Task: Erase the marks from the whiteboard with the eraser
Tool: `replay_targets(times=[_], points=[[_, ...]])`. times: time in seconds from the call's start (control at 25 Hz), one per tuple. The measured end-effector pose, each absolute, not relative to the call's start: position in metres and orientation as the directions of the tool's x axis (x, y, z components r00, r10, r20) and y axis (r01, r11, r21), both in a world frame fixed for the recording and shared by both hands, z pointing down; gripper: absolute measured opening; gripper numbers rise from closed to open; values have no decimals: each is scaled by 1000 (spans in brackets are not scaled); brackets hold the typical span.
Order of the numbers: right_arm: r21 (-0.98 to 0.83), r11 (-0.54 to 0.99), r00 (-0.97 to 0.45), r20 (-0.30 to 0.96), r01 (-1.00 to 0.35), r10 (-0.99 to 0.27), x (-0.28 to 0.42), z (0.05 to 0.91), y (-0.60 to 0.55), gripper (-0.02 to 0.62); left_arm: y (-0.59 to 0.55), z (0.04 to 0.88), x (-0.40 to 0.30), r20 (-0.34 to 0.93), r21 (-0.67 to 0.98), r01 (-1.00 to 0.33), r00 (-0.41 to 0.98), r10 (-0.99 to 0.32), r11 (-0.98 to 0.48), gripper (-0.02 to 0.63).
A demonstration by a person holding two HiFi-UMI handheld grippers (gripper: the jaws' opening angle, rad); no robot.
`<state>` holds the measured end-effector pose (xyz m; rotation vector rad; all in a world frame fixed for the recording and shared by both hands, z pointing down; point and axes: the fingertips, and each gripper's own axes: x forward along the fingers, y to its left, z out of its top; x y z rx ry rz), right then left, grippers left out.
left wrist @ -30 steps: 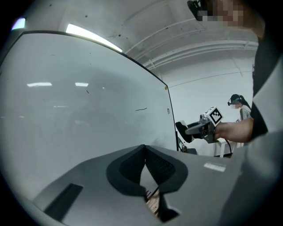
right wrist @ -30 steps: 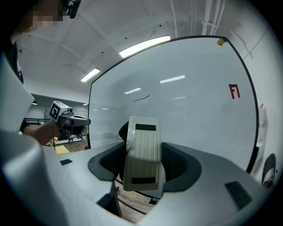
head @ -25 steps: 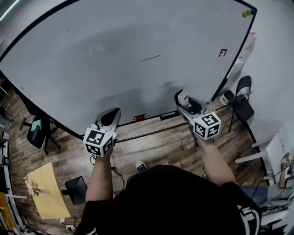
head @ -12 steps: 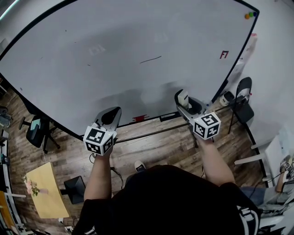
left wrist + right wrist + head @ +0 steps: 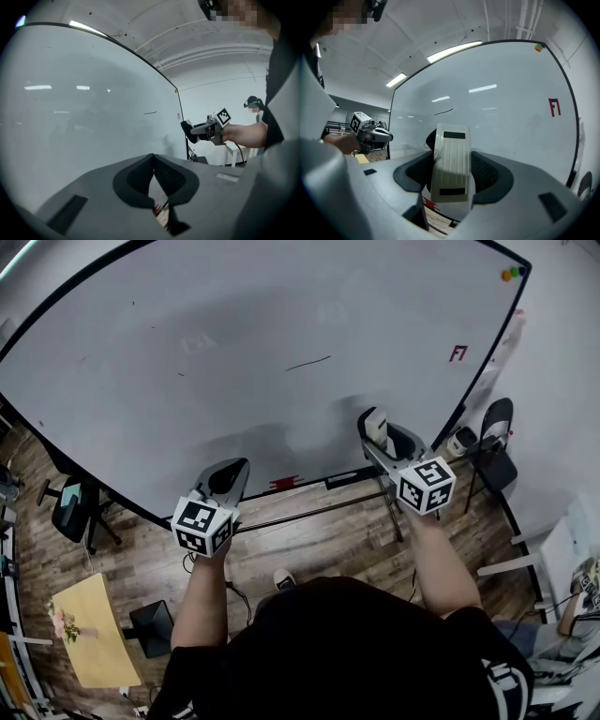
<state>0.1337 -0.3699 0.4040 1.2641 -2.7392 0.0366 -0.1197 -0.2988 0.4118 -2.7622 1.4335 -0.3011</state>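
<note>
A large whiteboard (image 5: 234,352) fills the head view, with a short black stroke (image 5: 307,363) near its middle and a red mark (image 5: 457,352) at its right. The same black stroke (image 5: 443,112) and red mark (image 5: 553,107) show in the right gripper view. My right gripper (image 5: 377,432) is shut on a white eraser (image 5: 451,161), held up just short of the board's lower part. My left gripper (image 5: 225,479) hangs lower left, shut with nothing in it (image 5: 153,180). The black stroke (image 5: 150,112) is also in the left gripper view.
The board's tray rail (image 5: 319,482) carries a red marker (image 5: 284,481) and a dark object (image 5: 345,476). Small magnets (image 5: 511,273) sit at the board's top right corner. Chairs stand at left (image 5: 75,507) and right (image 5: 495,442); a wooden table (image 5: 89,638) lies at lower left.
My right gripper with the eraser has risen slightly and shifted right toward the board. The left gripper has hardly moved.
</note>
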Motion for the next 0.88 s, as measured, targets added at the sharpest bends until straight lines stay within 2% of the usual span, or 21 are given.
replay_targets(times=[0.36, 0.88], points=[[87, 629, -631, 3, -772, -775, 127, 334, -399, 249, -301, 419, -118, 173, -109, -795, 575, -799, -596, 11], [130, 610, -620, -60, -782, -782, 100, 294, -431, 247, -309, 425, -129, 179, -91, -795, 580, -795, -600, 11]])
